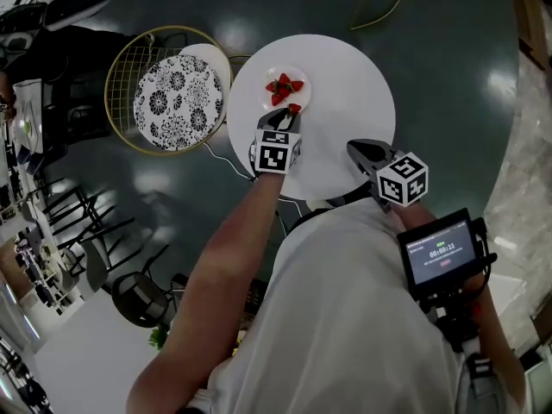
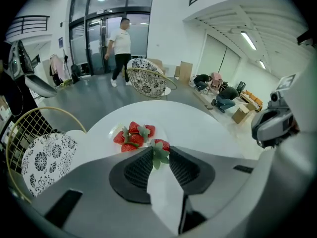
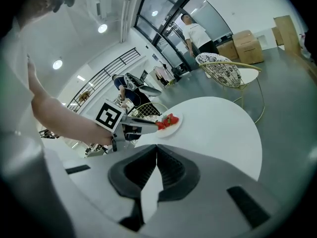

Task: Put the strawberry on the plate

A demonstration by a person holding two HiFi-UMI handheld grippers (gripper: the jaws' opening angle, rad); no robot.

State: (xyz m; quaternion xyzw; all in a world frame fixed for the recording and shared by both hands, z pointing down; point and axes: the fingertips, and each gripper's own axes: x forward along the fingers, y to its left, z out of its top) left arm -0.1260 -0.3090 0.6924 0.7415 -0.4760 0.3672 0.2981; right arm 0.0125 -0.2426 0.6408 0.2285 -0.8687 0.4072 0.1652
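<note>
The left gripper [image 2: 159,155] was clamped on the red strawberry with green leaves [image 2: 161,145], at the near rim of the small round white plate [image 1: 297,70]. The plate's middle lay just up-left. The right gripper [image 3: 156,151], jaws together and empty, hung lower right in the head view.

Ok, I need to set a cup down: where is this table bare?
Bare: the table's right half, between the plate and the far-right rim. Crowded: the plate's strawberries, where the left gripper holds a strawberry; the right gripper sits at the near rim.
</note>
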